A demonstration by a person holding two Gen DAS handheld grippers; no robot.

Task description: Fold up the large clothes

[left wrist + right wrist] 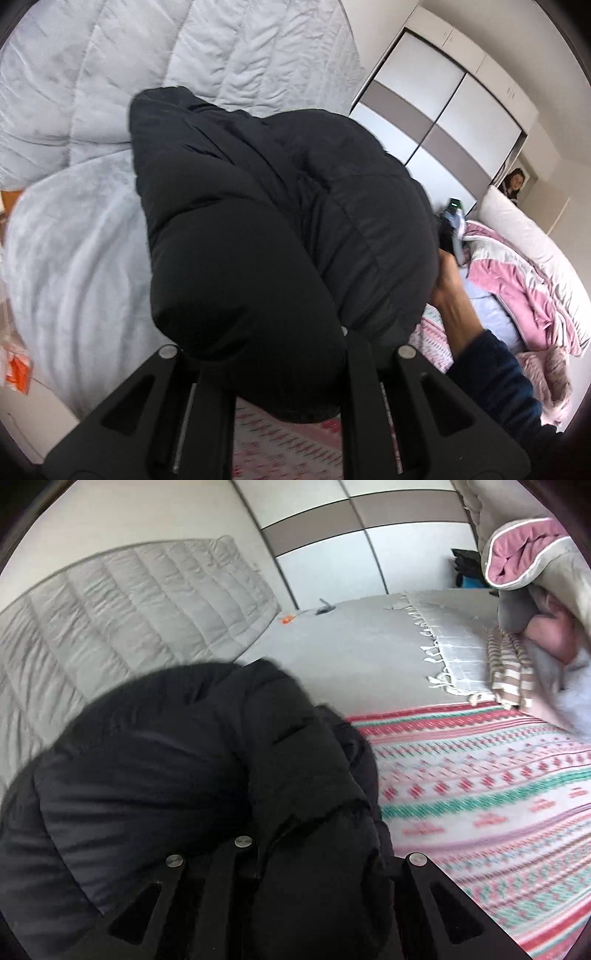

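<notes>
A large black puffer jacket (266, 229) fills the middle of the left wrist view and hangs bunched over the bed. My left gripper (284, 373) is shut on a thick fold of it; the fingertips are buried in the fabric. The jacket also shows in the right wrist view (184, 775), lower left. My right gripper (314, 867) is shut on another padded fold of it, its tips hidden too. In the left wrist view, the right gripper (452, 225) and the hand holding it show past the jacket's right side.
A patterned red, green and white blanket (480, 794) covers the bed. A pale grey quilt (110, 92) lies at the far side. A pink and white duvet (524, 280) and pillows pile up at the right. A wardrobe (443, 103) stands behind.
</notes>
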